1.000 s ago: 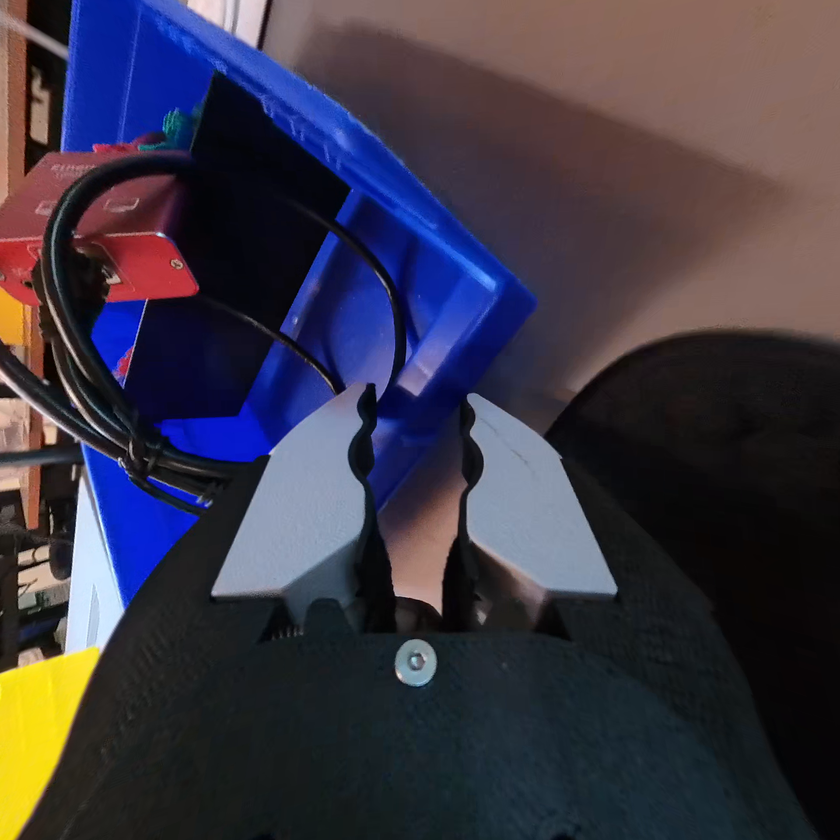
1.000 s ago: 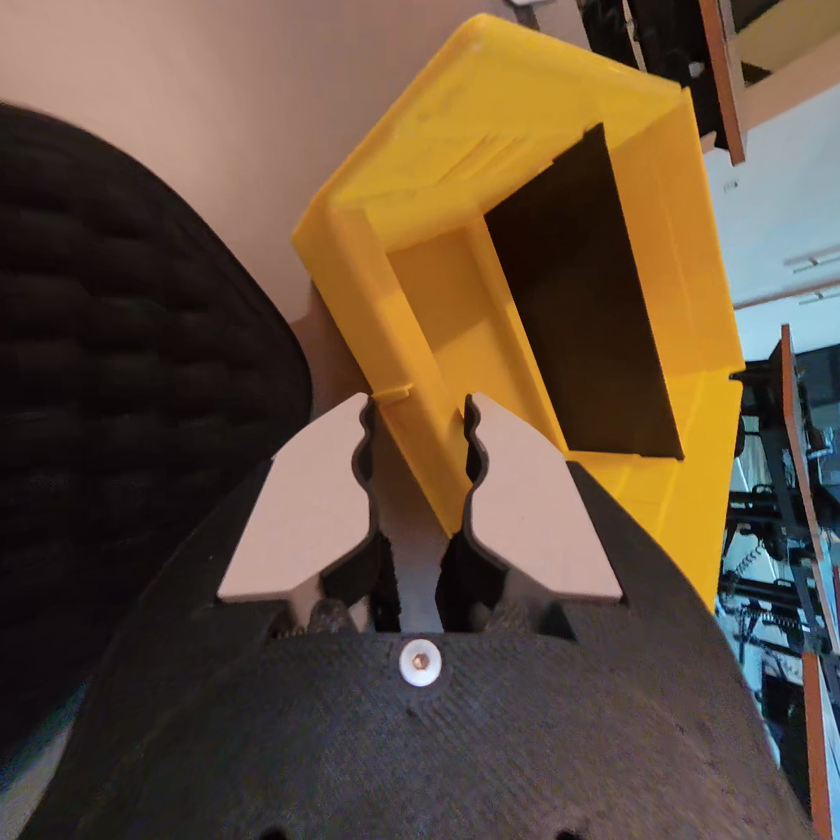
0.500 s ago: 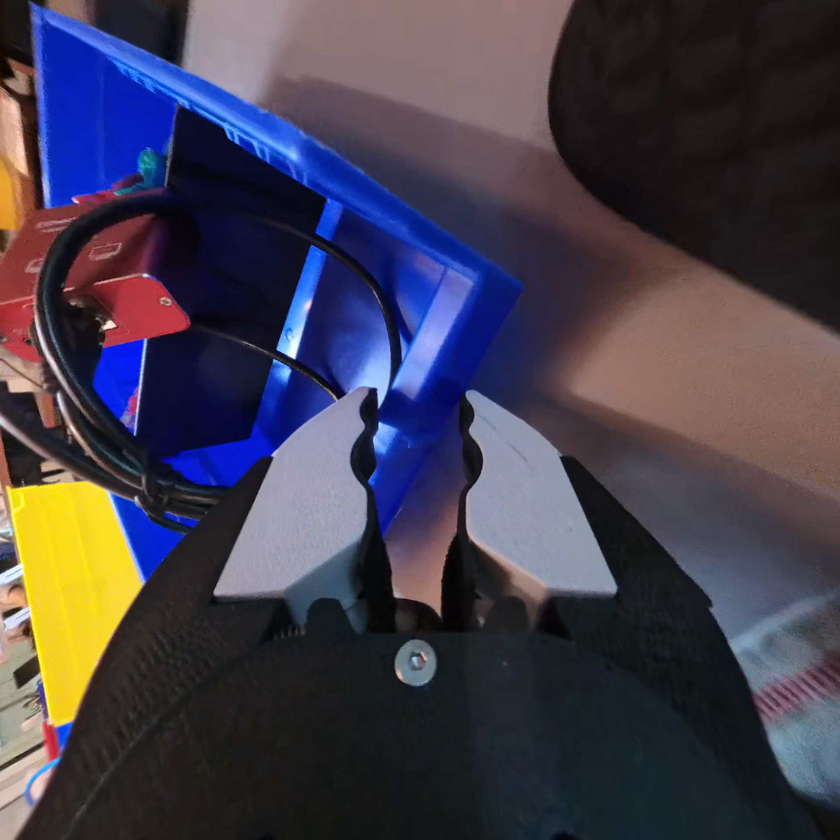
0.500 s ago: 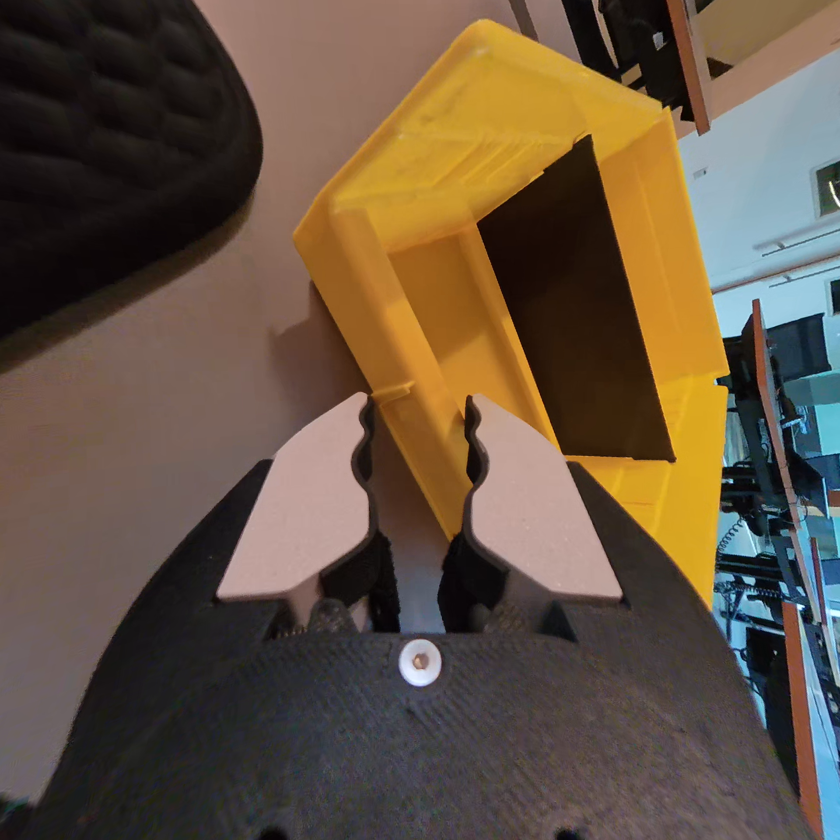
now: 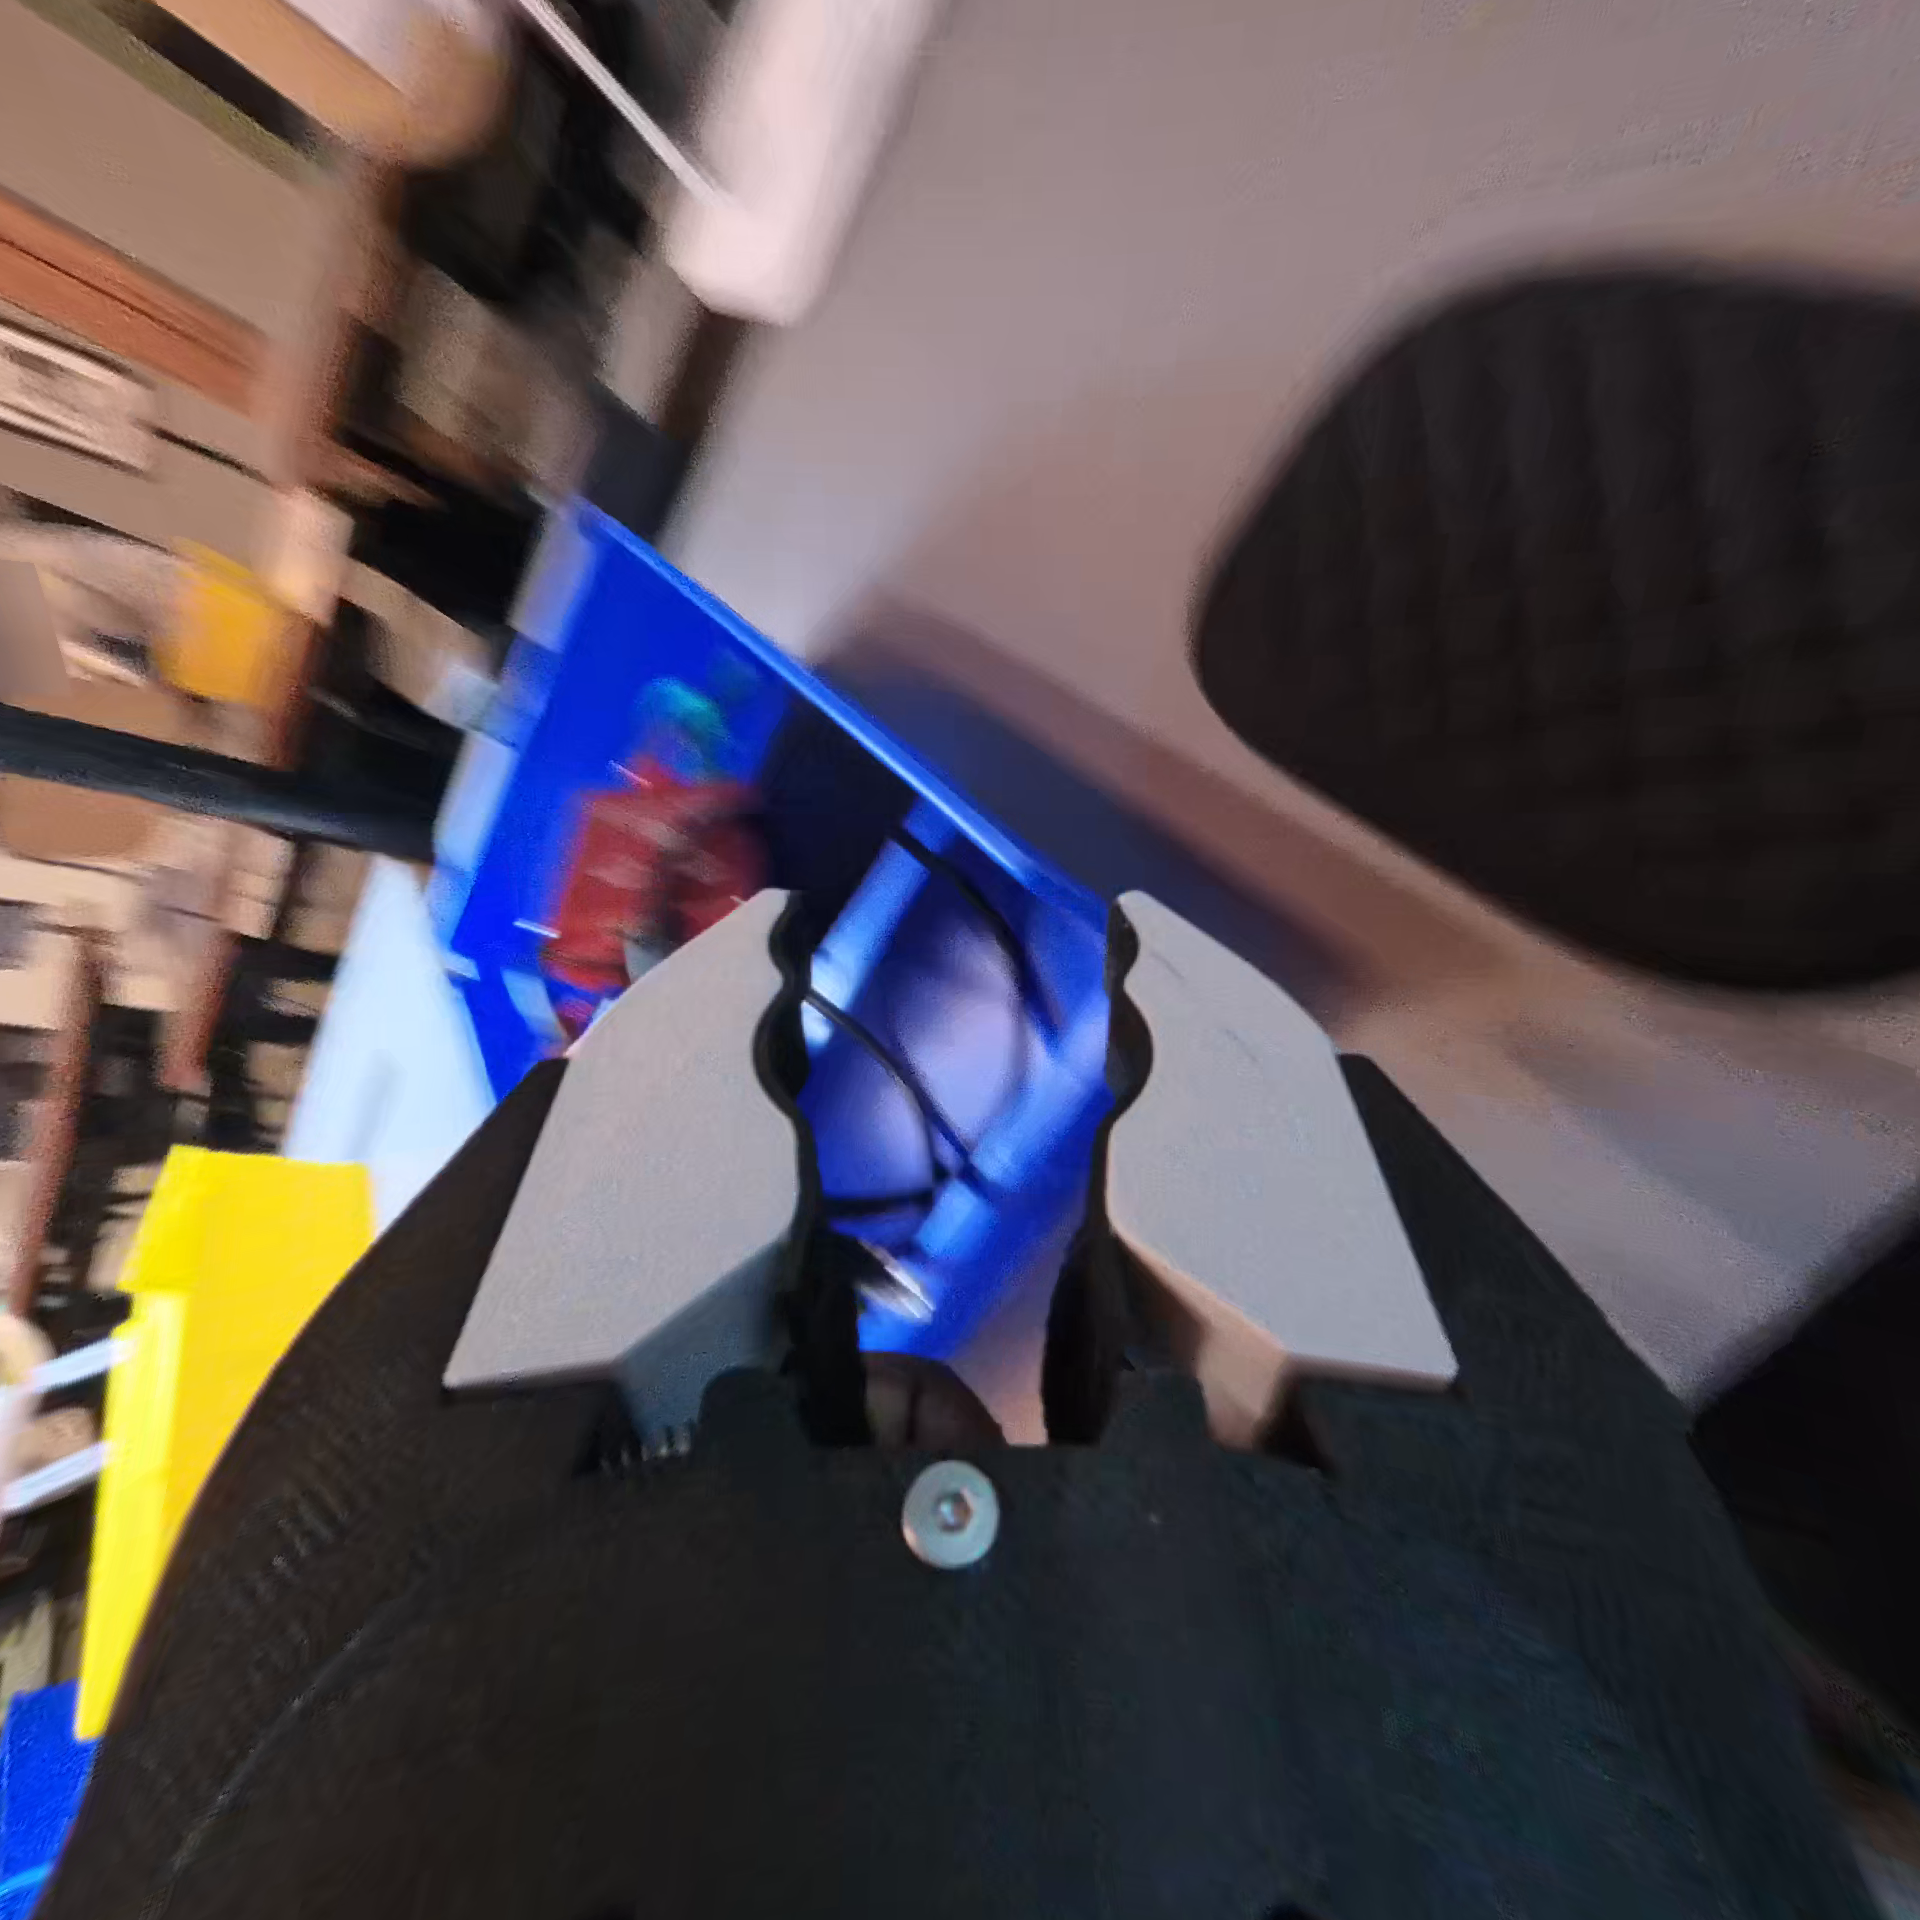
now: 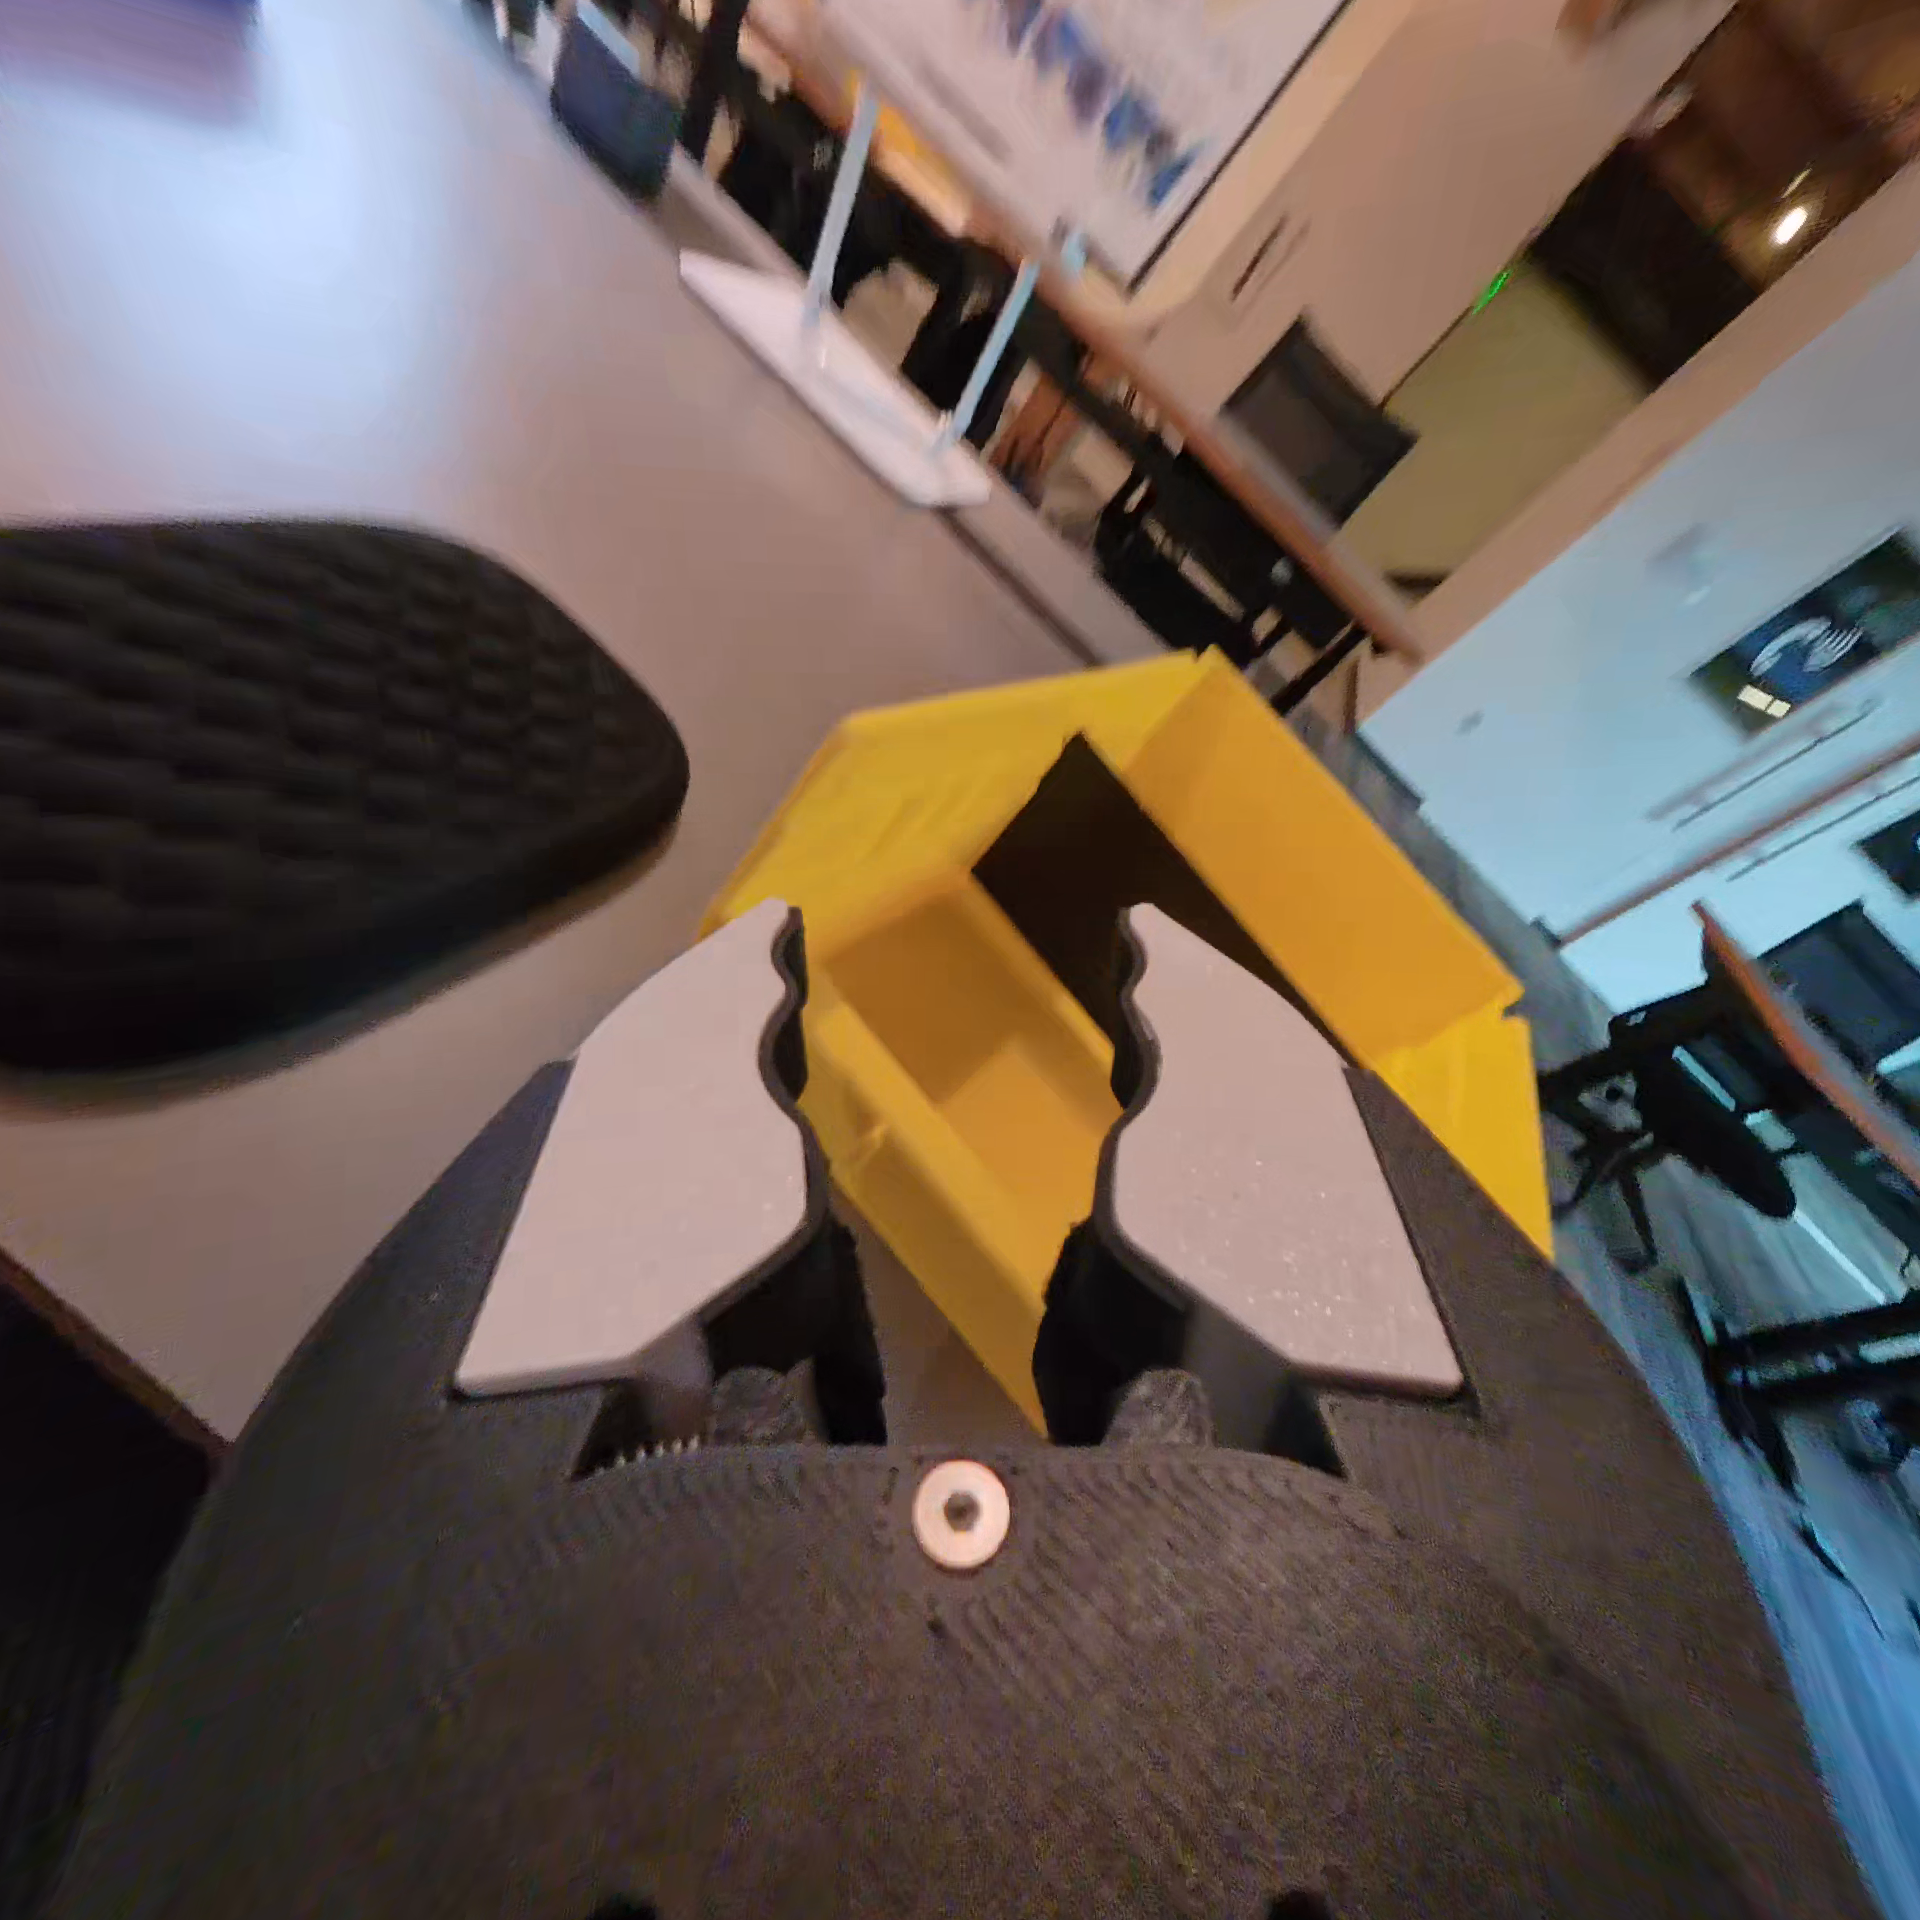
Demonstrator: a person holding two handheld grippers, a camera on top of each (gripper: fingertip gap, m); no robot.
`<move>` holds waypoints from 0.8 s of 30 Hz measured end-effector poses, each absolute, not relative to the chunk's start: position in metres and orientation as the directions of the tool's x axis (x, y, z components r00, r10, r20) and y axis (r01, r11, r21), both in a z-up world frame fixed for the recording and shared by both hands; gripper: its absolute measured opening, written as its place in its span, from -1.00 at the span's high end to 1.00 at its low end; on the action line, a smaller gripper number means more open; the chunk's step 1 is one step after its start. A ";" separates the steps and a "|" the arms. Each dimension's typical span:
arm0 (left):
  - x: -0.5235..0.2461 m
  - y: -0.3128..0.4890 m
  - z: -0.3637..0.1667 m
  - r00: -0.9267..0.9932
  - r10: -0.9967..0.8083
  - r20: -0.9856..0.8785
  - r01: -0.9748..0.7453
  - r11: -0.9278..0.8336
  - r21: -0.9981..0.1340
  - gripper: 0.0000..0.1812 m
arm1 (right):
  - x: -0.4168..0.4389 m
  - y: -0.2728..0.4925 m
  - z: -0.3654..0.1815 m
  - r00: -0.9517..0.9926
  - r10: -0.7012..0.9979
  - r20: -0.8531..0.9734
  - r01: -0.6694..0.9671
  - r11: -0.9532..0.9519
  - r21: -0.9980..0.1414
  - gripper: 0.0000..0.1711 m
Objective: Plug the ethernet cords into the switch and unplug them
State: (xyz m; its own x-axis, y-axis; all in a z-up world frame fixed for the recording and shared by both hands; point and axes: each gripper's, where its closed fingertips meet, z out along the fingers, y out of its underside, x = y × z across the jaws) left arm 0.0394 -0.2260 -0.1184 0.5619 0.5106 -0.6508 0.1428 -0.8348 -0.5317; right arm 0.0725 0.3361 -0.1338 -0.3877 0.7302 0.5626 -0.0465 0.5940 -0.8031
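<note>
In the blurred left wrist view, a red switch (image 5: 634,883) lies in a blue bin (image 5: 509,852). Thin black ethernet cords (image 5: 878,1044) loop through the near part of the bin. I cannot tell whether they are plugged into the switch. My left gripper (image 5: 951,935) is open and empty, just in front of the bin's near corner. My right gripper (image 6: 956,935) is open and empty, with its fingers on either side of the near end of a yellow bin (image 6: 1351,862). That bin holds a black divider (image 6: 1081,831) and nothing else that I can see.
A black mesh cushion (image 5: 1558,623) lies on the grey table (image 5: 1039,416) between the two bins and also shows in the right wrist view (image 6: 260,779). A second yellow bin (image 5: 208,1351) is at the left. Desks, chairs and shelves stand beyond the table.
Both grippers have opened wider. Both views have tilted up and pulled back, so the bins look smaller and more of the room shows. The left view is now motion-blurred.
</note>
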 end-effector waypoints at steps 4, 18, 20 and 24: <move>0.008 -0.237 -0.064 0.347 0.681 -0.644 0.004 -0.688 -0.726 0.16 | 0.073 0.326 -0.116 -0.357 0.723 0.591 -0.131 0.588 -0.798 0.34; -0.074 -0.299 -0.142 0.512 0.407 -0.756 0.320 -0.908 -0.271 0.18 | 0.071 0.325 -0.111 -0.318 0.700 0.640 -0.111 0.643 -0.758 0.36; -0.073 -0.299 -0.141 0.500 0.434 -0.749 0.327 -0.896 -0.301 0.19 | 0.070 0.324 -0.113 -0.326 0.698 0.638 -0.108 0.643 -0.758 0.36; -0.069 -0.303 -0.120 0.382 0.433 -0.816 0.269 -0.897 -0.350 0.21 | 0.066 0.324 -0.118 -0.329 0.689 0.646 -0.087 0.659 -0.747 0.37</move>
